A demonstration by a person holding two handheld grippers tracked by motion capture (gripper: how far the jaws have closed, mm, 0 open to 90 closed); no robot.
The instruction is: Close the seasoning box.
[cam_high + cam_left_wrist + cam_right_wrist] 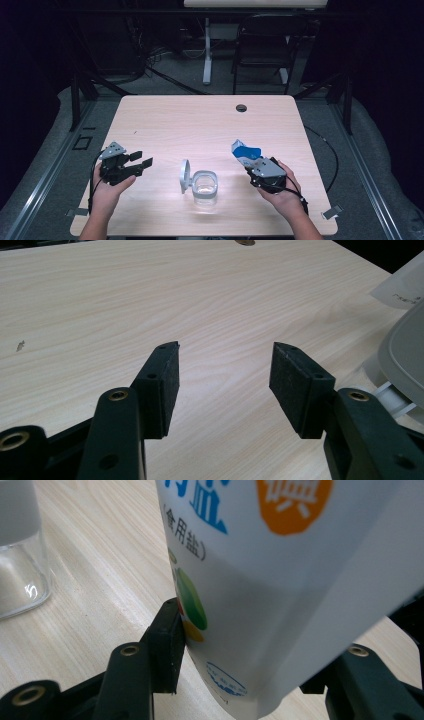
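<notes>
I am holding a salt bag (280,580) in my right gripper (260,172), its jaws standing wide and pressing on the bag's lower part from both sides, so the pouch is gripped, not just resting between them. In the right gripper view the bag is rising up and away from the jaws, blue and orange print facing me, with the bench (100,560) close under it. From above, the bag (245,151) is sticking out of the gripper toward the far left, above the bench (200,120) and just right of the glass jar (205,187). My left gripper (131,164) is waiting near the bench's left side, well apart from the jar, its jaws open with nothing between them; in the left gripper view (225,385) I am looking across bare wood, with the jar's lid (405,355) at the right edge. The jar is standing near the front edge between my two hands, its hinged lid (184,176) flipped up on the left side, mouth open. I judge that I am at the carrying step, bringing salt to the jar to pour. Next I should be lifting the bag over the jar's mouth and tipping its top down, slowly, perhaps steadying the jar with the left jaws so it is not sliding. Whether the bag's top is already cut open I cannot tell.
</notes>
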